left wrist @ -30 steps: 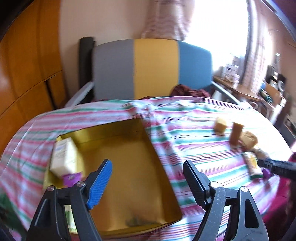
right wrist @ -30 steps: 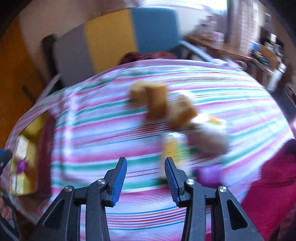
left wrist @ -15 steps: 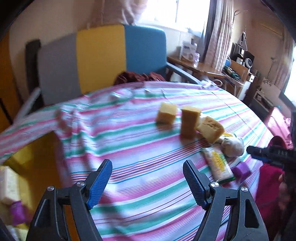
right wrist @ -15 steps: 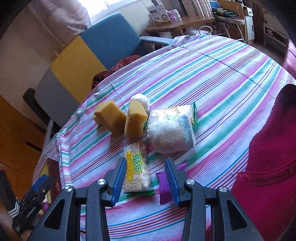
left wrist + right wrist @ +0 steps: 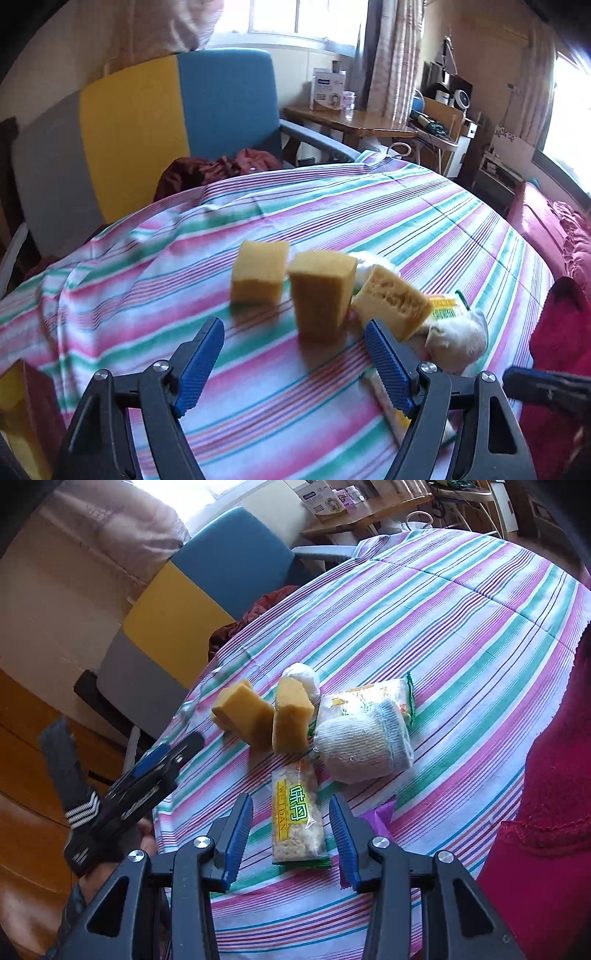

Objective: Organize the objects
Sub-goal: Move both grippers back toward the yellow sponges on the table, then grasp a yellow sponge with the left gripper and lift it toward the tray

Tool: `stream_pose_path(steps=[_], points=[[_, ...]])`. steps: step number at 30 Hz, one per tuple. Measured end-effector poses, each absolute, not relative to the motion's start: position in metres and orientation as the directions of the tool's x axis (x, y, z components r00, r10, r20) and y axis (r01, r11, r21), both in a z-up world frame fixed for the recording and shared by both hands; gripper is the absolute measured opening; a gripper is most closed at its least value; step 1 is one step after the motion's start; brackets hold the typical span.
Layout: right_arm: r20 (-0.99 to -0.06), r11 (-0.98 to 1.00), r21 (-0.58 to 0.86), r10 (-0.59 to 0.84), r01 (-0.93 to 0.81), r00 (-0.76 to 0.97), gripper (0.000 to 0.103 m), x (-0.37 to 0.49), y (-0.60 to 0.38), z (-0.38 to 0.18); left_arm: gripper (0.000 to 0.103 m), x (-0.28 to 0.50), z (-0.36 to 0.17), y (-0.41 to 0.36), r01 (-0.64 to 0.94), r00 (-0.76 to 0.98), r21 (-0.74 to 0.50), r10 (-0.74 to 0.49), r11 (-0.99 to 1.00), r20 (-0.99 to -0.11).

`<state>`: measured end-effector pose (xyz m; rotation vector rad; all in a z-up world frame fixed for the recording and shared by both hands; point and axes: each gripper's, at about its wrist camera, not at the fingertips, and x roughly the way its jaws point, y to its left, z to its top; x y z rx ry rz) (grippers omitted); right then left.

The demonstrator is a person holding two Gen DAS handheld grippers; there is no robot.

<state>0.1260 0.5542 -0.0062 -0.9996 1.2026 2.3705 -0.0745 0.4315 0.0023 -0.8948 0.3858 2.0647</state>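
On the striped-cloth worktop (image 5: pixel 461 635): three yellow sponge blocks (image 5: pixel 259 271) (image 5: pixel 322 293) (image 5: pixel 393 301); two clear snack packets with yellow-green print (image 5: pixel 295 821) (image 5: pixel 364 698); one rolled white knit sock with a blue cuff (image 5: pixel 364 744); one small white wrapped lump (image 5: pixel 303 675); one purple wrapper (image 5: pixel 380 814), partly hidden.

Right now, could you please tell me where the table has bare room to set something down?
Free: the striped cloth beyond the snack packets, toward the far edge, and the stretch left of the sponges toward the chair. Crowded: sponges, white sock and snack bar bunched together.
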Motion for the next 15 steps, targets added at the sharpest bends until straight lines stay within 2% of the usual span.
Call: stream_pose_path(steps=[5,10,12,13,15], points=[[-0.697,-0.611,0.589,-0.052,-0.530,-0.715,0.043,0.124,0.552,-0.005,0.080,-0.085,-0.007,0.469,-0.811,-0.407,-0.011,0.577,-0.585,-0.708],[-0.703,-0.607,0.589,-0.059,-0.534,-0.709,0.043,0.123,0.553,-0.007,0.079,-0.103,-0.024,0.493,-0.807,-0.384,-0.037,0.570,-0.590,-0.726],[-0.706,-0.608,0.588,-0.064,-0.534,-0.705,0.043,0.122,0.553,-0.008,0.071,-0.108,-0.033,0.499,-0.804,-0.358,-0.069,0.573,-0.591,-0.737],[-0.709,-0.608,0.586,-0.064,-0.536,-0.702,0.043,0.122,0.553,-0.008,0.056,-0.108,-0.036,0.502,-0.805,-0.343,-0.078,0.569,-0.588,-0.747],[-0.713,-0.608,0.583,-0.065,-0.538,-0.698,0.043,0.121,0.553,-0.009,0.052,-0.105,-0.039,0.500,-0.815,-0.317,-0.101,0.584,-0.571,-0.747]])
